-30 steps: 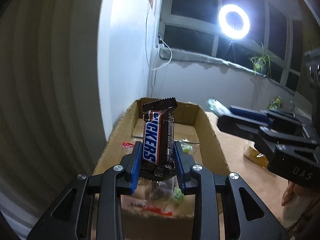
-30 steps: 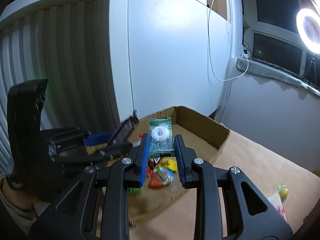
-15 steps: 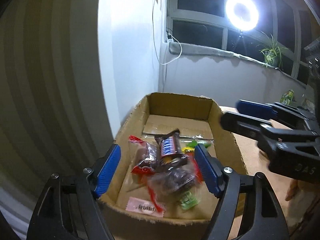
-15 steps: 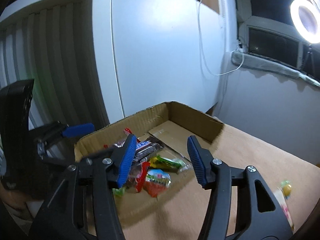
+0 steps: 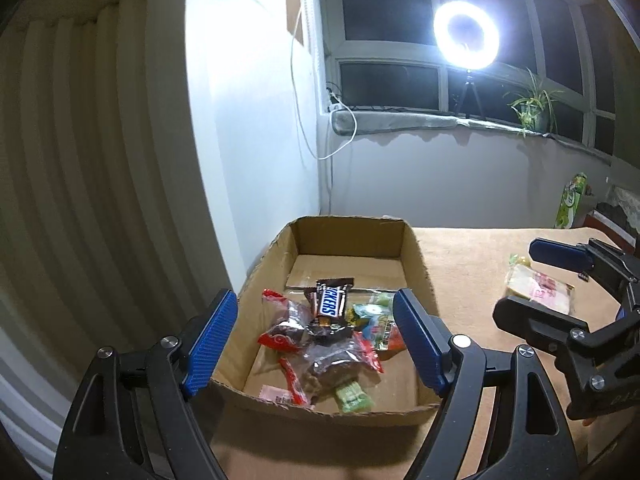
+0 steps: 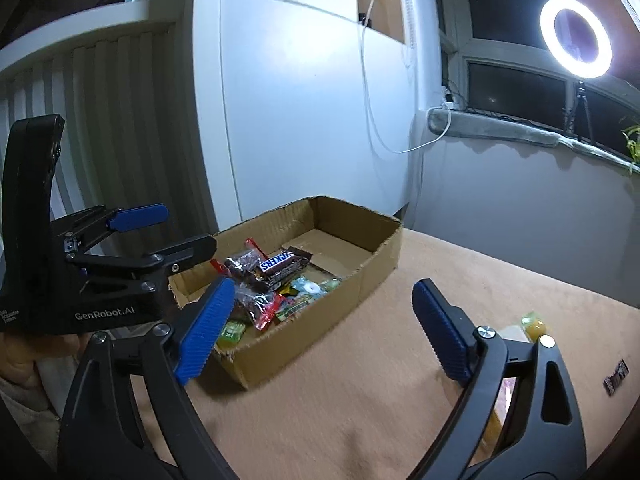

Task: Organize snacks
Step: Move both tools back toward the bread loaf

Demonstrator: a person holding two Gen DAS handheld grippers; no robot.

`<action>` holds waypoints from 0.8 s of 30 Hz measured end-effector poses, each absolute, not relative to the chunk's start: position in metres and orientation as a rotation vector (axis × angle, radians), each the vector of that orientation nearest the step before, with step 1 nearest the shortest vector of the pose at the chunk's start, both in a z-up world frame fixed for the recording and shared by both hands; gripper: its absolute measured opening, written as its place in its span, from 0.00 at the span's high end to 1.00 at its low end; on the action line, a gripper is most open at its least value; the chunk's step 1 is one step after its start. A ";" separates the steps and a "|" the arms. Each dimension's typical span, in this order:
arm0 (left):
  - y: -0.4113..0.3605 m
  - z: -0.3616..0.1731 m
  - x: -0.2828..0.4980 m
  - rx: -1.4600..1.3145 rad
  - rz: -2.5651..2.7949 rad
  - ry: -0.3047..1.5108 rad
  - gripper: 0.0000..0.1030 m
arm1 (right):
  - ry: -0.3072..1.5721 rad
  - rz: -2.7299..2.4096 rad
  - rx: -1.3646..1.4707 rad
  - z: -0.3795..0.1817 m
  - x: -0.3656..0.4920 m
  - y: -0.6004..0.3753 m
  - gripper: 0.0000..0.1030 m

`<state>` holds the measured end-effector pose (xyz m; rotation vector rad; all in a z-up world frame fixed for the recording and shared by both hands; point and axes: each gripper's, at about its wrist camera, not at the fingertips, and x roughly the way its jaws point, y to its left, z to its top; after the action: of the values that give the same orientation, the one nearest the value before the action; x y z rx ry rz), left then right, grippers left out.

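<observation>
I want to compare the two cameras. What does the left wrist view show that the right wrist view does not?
Only the left wrist view: a green carton at the table's far edge.

Only the right wrist view: a small dark wrapped piece alone on the cloth.

Both: the cardboard box holding the Snickers bar, the ring light, and both tools open and empty, left tool, right tool.

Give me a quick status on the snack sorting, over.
Left gripper and right gripper open, jaws just opened, nothing between them. Snickers bar lies in cardboard box on the pile. Loose snacks left on table, path clear.
</observation>
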<state>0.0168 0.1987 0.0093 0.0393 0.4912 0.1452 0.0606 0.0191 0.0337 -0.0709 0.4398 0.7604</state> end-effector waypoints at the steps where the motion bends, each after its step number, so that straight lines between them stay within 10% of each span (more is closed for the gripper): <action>1: 0.196 0.011 0.016 0.046 0.144 0.490 0.22 | 0.439 0.751 -0.074 0.034 0.059 0.015 0.10; 24: 0.072 0.029 0.076 0.147 -0.117 0.536 0.22 | 0.505 0.488 0.066 0.011 0.096 -0.153 0.09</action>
<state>0.0756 0.0721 0.0287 0.1469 0.5358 -0.1169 0.0961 -0.1529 0.0113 0.0657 0.5050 0.4876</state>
